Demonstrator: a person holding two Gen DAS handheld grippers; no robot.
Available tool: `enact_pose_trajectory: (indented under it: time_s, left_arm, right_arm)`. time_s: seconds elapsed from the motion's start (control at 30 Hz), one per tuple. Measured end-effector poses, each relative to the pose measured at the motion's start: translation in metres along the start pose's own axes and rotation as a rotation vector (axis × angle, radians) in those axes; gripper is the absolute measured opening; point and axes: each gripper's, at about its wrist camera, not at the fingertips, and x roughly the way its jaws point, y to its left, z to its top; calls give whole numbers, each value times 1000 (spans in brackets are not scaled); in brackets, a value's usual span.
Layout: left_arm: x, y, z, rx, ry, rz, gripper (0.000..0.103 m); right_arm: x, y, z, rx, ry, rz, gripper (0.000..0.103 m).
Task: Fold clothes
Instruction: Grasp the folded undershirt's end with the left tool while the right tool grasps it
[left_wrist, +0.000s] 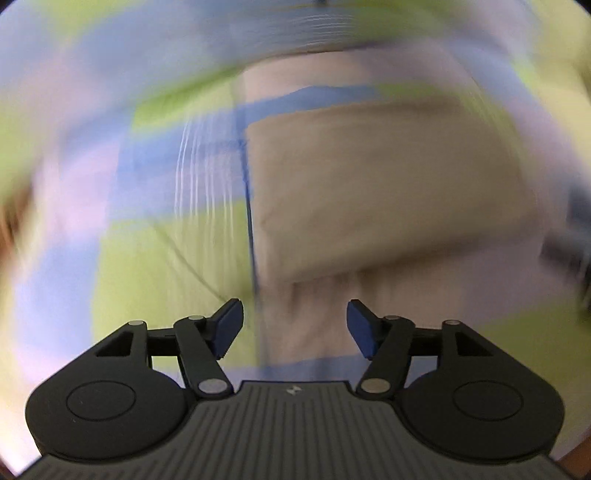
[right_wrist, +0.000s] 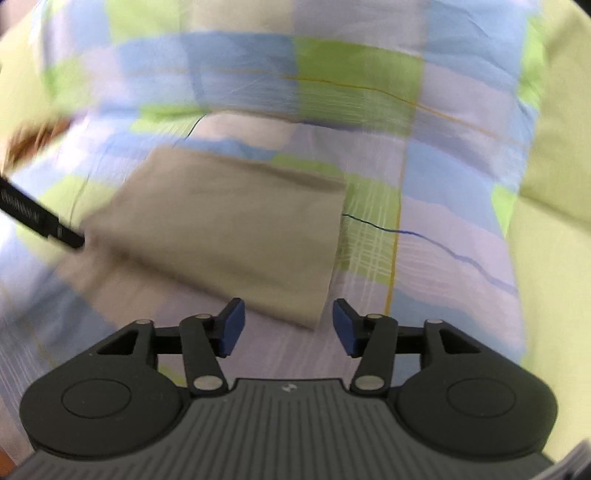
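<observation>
Filled both views: a checked bedsheet (right_wrist: 443, 155) in blue, lilac and green, blurred with motion, more so in the left wrist view. Lay flat on it, centre of the left view and centre-left of the right view: a beige folded garment (right_wrist: 221, 229), a neat rectangle, its lower right corner just above the right claw (right_wrist: 288, 326). Looked already folded down, as far as the blur allowed a judgement.

Probably called for next: one more fold or a tidy-up of the packet. Best done by taking an edge through all layers at once, both claws level at matching corners, then carried over low and flat so the layers did not slide apart. Risk judged: pinching the bedsheet along with the cloth.

Left claw (left_wrist: 294, 328) stood wide, nothing between the blue pads (left_wrist: 227, 328), hovering at the lower centre of its frame just below the garment's near edge. Right claw likewise wide and empty, near the garment's corner, not touching it. Seen at the left edge of the right view: a dark strip, likely part of the other tool (right_wrist: 40, 221), too blurred to be sure.
</observation>
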Motion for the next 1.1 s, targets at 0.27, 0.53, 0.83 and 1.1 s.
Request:
enact_pose_trajectory:
  time_s: [0.27,0.53,0.83,1.1]
  left_arm:
    - [28,-50,-46,798,-258,234,56]
    - [51,-50,-63,986,-352,276,48]
    - [59,-35,-59,968,-395,215,16]
    - [21,-45,-63,911,-375,197,13]
  right_arm:
    - [19,50,-24,-546,-52,-79,51]
    - [40,65,-37,-831,-120,-163,42]
    - [57,56,-36,-944,-143,-170,3]
    - [30,45,-39,-971,-167,-135,3]
